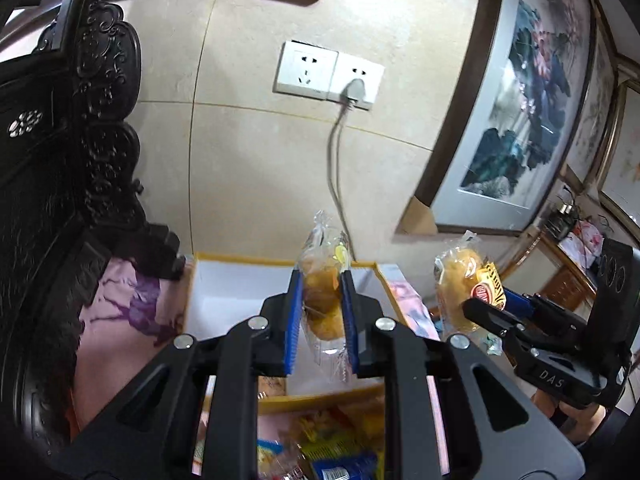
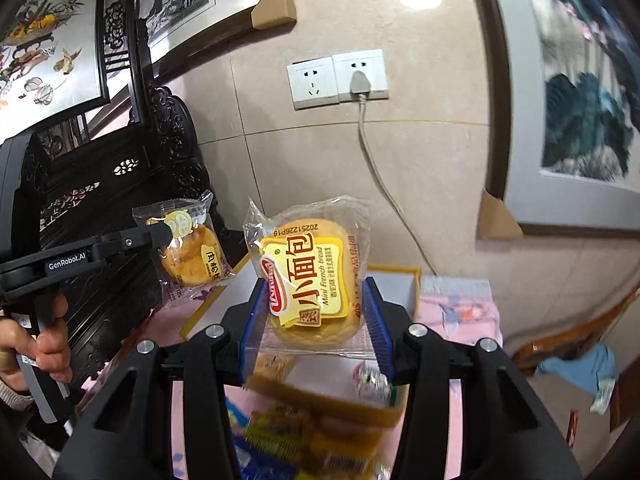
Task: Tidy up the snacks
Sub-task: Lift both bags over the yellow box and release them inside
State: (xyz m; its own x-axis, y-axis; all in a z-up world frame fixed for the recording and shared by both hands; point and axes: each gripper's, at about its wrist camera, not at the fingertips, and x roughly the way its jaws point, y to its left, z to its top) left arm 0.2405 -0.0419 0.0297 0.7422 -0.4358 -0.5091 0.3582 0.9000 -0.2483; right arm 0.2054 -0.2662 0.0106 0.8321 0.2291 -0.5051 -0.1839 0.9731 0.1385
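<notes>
Snacks in crinkly clear wrappers hang above the yellow-rimmed box [image 1: 240, 258]: the left hand-held gripper [image 1: 320, 300] is clenched on a round golden pastry [image 1: 322, 304], while the right hand-held gripper [image 2: 316, 312] clamps a soft domed mini bread [image 2: 316, 276] between ribbed blue pads [image 2: 376, 320].

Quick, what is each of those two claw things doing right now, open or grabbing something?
Left gripper: shut on a pastry in a clear wrapper.
Right gripper: shut on a packet of mini French bread.
</notes>
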